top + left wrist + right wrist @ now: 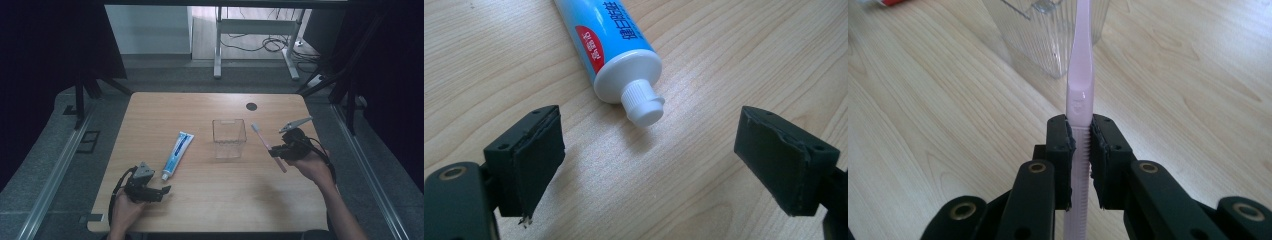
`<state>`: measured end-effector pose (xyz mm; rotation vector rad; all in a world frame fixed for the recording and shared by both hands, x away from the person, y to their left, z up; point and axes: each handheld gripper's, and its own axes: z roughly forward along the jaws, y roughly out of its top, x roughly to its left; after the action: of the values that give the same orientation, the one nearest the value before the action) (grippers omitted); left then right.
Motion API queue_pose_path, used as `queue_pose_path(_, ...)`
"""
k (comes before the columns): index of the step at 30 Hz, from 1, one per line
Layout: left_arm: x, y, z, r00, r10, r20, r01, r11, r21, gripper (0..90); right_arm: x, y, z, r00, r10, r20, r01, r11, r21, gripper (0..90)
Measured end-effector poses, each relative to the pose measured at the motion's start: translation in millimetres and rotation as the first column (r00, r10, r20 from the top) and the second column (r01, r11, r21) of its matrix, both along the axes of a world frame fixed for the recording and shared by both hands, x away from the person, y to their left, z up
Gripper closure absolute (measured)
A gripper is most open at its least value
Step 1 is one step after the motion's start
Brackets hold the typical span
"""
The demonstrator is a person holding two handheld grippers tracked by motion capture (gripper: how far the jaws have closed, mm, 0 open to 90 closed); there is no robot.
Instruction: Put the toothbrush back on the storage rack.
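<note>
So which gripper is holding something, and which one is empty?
The right gripper is shut on the pink plastic toothbrush. The left gripper is open with nothing between its jaws, near the blue-and-white toothpaste tube.

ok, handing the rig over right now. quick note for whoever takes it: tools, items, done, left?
Right tool: shut on the pink toothbrush, gripping its handle, head pointing toward the clear cup.
Left tool: open, holding nothing, low over the table just short of the toothpaste tube cap.
Items: cup upright mid-table with nothing in it; tube lies flat to its left, cap on.
Done: toothbrush picked up.
Left: likely put the toothbrush into the cup, then deal with the tube.
</note>
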<state>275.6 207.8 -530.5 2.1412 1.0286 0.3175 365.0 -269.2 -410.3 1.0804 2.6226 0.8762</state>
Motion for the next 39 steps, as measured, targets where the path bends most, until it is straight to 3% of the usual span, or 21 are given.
queue_pose_path(14, -0.3, -0.7, -0.1, 1.0000, 0.002, -0.001, -0.002, 1.0000, 0.001, 12.6, 4.3, 15.5, 5.8, 0.9979, 0.009, 0.064, -0.013, 0.998, 0.065, 79.6)
queue_pose_path(39, 0.2, -1.2, 0.0, 1.0000, -0.008, 0.002, 0.008, 1.0000, 0.006, 12.6, 17.4, 37.5, 12.7, 0.9932, 0.002, 0.116, -0.020, 0.987, 0.158, 79.6)
